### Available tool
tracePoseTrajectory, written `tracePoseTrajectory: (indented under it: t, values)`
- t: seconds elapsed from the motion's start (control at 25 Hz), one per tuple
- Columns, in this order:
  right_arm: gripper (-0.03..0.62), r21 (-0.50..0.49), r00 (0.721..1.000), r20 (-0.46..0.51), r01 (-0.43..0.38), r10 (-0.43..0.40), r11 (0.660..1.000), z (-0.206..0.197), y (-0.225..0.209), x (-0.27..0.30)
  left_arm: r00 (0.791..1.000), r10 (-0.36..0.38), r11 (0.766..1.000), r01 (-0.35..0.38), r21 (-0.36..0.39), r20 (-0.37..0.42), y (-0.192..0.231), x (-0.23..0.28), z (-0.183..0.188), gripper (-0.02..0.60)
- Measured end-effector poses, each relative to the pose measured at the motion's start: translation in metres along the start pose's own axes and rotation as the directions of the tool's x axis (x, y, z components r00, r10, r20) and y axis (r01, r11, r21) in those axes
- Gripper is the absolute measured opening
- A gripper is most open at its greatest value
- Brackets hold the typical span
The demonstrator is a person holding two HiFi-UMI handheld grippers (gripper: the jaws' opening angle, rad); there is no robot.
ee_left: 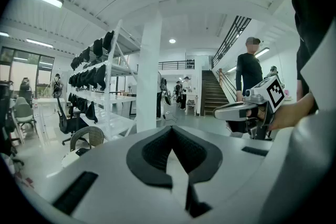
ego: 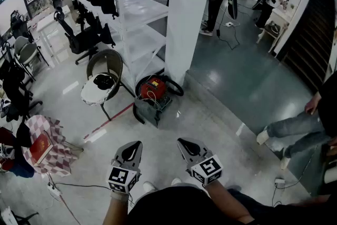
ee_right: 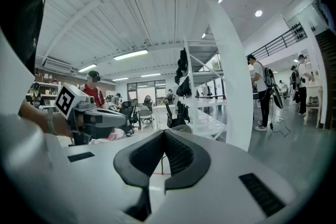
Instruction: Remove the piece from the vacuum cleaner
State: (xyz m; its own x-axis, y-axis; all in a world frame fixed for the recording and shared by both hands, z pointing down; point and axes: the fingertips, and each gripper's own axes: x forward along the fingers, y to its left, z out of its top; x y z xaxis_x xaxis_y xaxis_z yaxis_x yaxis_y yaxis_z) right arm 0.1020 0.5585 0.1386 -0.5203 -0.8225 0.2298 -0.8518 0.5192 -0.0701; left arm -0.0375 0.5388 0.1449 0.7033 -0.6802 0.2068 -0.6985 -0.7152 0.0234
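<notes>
One red vacuum cleaner point(ego: 154, 89) sits on the floor at mid-frame in the head view, at the foot of a white pillar point(ego: 189, 13), with a black hose point(ego: 177, 87) looped round its right side. A wicker chair point(ego: 104, 68) stands just left of it.

Both tools hang at the lower edge, well apart from the machine. The left gripper point(ego: 135, 147) and the right gripper point(ego: 184, 144) each have their jaws closed, tip to tip, on nothing.

This looks like the approach, with nothing grasped yet. The next move would be closing in, lowering and spreading the jaws.

Which piece comes off cannot be made out from here, and neither gripper view shows the machine.
</notes>
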Motion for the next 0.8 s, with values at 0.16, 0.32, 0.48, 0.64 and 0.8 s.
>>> tracePoseTrajectory:
  t: [0.16,0.32,0.48,0.64,0.8]
  values:
    - [0.028,-0.011,1.000,0.011,-0.009,0.009,1.000,0.004,-0.015,-0.007,1.000,0.029,1.000,-0.028,-0.012,0.004,-0.004,0.014,0.008,0.018]
    - [0.026,-0.018,0.999,0.022,-0.024,0.024,1.000,0.006,-0.030,-0.012,0.999,0.036,0.999,-0.036,-0.006,0.002,-0.014,0.028,0.008,0.018]
    - [0.028,0.025,0.998,0.049,-0.036,0.035,0.999,0.007,-0.050,-0.019,0.999,0.045,0.999,-0.045,0.002,-0.006,-0.026,0.045,0.009,0.018]
    - [0.028,0.053,0.997,0.064,-0.051,0.047,0.997,0.002,-0.070,-0.023,0.999,0.049,0.999,-0.049,0.005,-0.021,-0.036,0.061,0.008,0.018]
    - [0.028,0.057,0.997,0.057,-0.060,0.057,0.997,-0.001,-0.085,-0.016,0.997,0.054,0.999,-0.053,0.007,-0.047,-0.039,0.076,0.001,0.018]
